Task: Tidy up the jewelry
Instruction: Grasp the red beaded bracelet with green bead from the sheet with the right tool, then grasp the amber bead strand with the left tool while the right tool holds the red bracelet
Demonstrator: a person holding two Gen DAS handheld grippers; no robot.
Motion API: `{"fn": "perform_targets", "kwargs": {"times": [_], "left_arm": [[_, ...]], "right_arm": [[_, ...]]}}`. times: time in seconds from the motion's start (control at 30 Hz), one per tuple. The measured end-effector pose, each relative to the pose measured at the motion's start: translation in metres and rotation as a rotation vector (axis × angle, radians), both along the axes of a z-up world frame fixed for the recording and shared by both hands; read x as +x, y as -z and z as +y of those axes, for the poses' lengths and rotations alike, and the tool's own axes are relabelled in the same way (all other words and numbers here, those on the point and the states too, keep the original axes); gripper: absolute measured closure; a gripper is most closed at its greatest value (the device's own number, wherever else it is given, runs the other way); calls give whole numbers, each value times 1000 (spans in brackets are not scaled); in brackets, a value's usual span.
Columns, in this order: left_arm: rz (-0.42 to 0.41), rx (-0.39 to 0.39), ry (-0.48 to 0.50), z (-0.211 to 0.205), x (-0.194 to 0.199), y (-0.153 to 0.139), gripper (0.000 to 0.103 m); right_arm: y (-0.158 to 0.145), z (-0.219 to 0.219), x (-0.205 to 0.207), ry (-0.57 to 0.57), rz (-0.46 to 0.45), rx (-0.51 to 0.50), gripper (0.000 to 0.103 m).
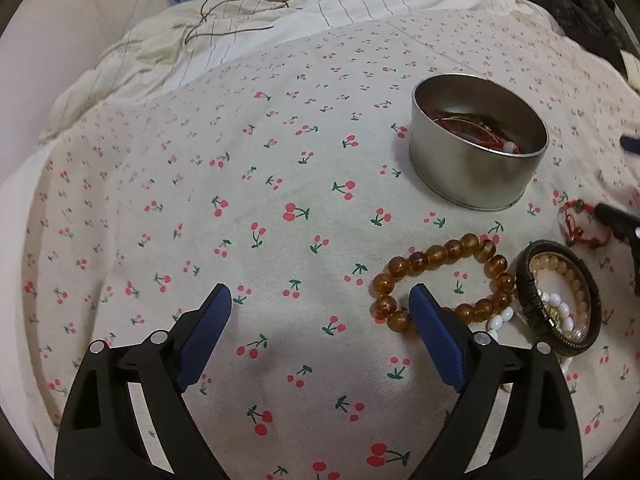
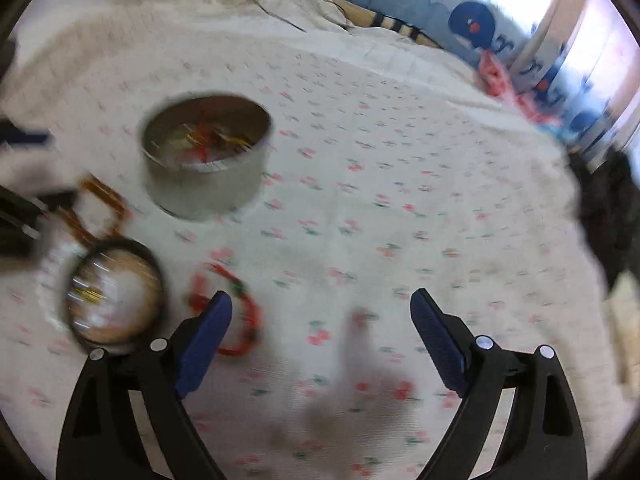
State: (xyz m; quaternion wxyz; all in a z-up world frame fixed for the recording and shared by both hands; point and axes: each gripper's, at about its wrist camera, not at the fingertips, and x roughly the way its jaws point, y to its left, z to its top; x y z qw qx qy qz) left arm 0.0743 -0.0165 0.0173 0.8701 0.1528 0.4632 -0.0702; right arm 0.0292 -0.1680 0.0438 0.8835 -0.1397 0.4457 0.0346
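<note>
The left hand-held gripper (image 1: 320,304) hangs over the bed (image 1: 200,200), its jaws wide apart and holding nothing. Its right finger overlaps the near edge of an amber bracelet (image 1: 444,250) that lies flat on the cherry-print sheet. Just right of that, a black bangle (image 1: 528,304) rings pale and white beads (image 1: 560,308). A red cord bracelet (image 1: 576,224) lies beyond it, near the right hand-held gripper (image 1: 624,224). Farther back stands an open tin (image 1: 476,172) with red-corded pieces inside.

The right wrist view is blurred. There the right hand-held gripper (image 2: 320,304) is also spread wide and empty, the red cord bracelet (image 2: 240,320) just beside its left finger, the tin (image 2: 208,184) beyond.
</note>
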Motion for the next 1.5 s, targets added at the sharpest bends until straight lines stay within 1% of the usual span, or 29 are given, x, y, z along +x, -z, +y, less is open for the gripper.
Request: {"fn": "perform_targets", "kwargs": {"times": [0.03, 0.07, 0.17, 0.23, 0.3, 0.33, 0.4, 0.43, 0.47, 0.5, 0.53, 0.6, 0.77, 0.83, 0.97, 1.03, 1.07, 1.1, 1.13, 1.17, 1.2, 1.23, 1.27, 1.33, 1.4, 1.43, 1.47, 1.5], "left_arm": [[10, -26, -3, 2, 2, 1, 17], [20, -52, -7, 4, 4, 2, 17], [59, -122, 4, 6, 7, 7, 17], [55, -128, 2, 5, 7, 9, 18], [48, -140, 22, 2, 6, 9, 22], [44, -141, 28, 1, 6, 9, 24], [50, -151, 50, -3, 4, 10, 36], [61, -166, 65, -4, 4, 10, 51], [72, -180, 78, -6, 4, 10, 70], [82, -179, 104, -10, 3, 9, 80], [78, -163, 114, -13, 1, 8, 92], [66, -147, 137, -18, -3, 4, 92], [18, -192, 131, -12, -8, -13, 92], [8, -209, 123, -8, -8, -17, 92], [28, -195, 111, -7, -5, -11, 92], [83, -181, 114, -8, 0, -1, 92], [91, -176, 110, -7, 2, 3, 89], [96, -170, 108, -8, 2, 5, 85], [92, -159, 107, -9, 2, 6, 78], [77, -133, 100, -10, 3, 5, 64], [63, -118, 88, -9, 3, 5, 54], [49, -119, 77, -8, 4, 5, 38], [52, -139, 76, -7, 4, 5, 36], [66, -149, 74, -8, 6, 9, 36], [58, -150, 85, -10, 6, 11, 38], [65, -165, 100, -10, 7, 11, 51], [83, -188, 121, -12, 7, 11, 75], [87, -187, 131, -15, 6, 10, 86]], "right_arm": [[-1, 0, -1, -16, 11, 49, 16], [0, 2, 0, -25, 18, 62, 16], [9, 12, 5, -54, 50, 62, 17], [15, 15, 7, -57, 66, 65, 25], [17, 14, 7, -58, 84, 83, 40], [17, 13, 7, -59, 91, 92, 44], [18, 13, 5, -65, 95, 99, 63], [19, 15, 4, -69, 91, 93, 71], [18, 16, 3, -67, 89, 92, 86], [16, 15, 2, -65, 82, 100, 90], [15, 14, 2, -63, 77, 108, 92], [8, 9, 1, -55, 62, 149, 92], [-3, -2, 4, -33, 43, 225, 92], [-4, -3, 5, -31, 42, 234, 92], [-4, -3, 5, -32, 44, 240, 92], [-1, -2, 7, -31, 64, 231, 92], [4, -2, 9, -27, 90, 228, 92], [8, -2, 11, -25, 111, 226, 88], [10, -2, 11, -21, 115, 222, 80], [9, -2, 11, -17, 104, 215, 56], [6, -1, 9, -23, 88, 210, 40], [5, 0, 8, -28, 76, 208, 39], [4, 2, 7, -35, 70, 206, 39], [8, 5, 8, -41, 87, 187, 39], [17, 8, 10, -37, 111, 137, 40], [21, 10, 10, -41, 122, 122, 41], [21, 11, 10, -46, 121, 124, 48], [20, 11, 9, -47, 120, 125, 65]]}}
